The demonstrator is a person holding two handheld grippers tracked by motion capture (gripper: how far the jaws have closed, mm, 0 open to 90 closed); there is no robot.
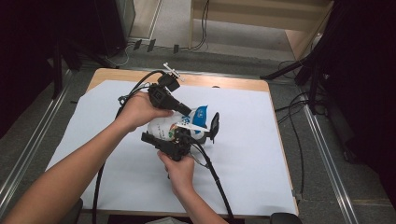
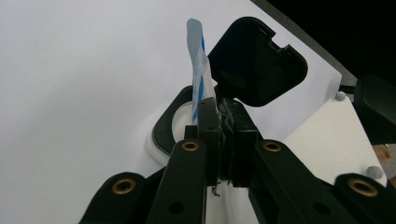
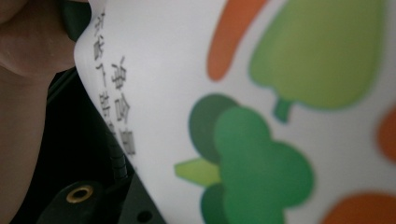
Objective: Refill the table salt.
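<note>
A white container printed with vegetables sits between both hands over the white sheet. Its black flip lid stands open. My left gripper comes in from above, shut on a blue-and-white sheet sticking out of the opening. In the left gripper view the jaws of the left gripper pinch that sheet just above the black-rimmed opening, with the lid behind. My right gripper grips the container from below. In the right gripper view the printed wall is very close, and one finger shows at bottom left.
A white paper sheet covers most of the wooden table. Black cables trail from both grippers across it. A small white part lies at the table's far edge. Floor rails and stands flank the table.
</note>
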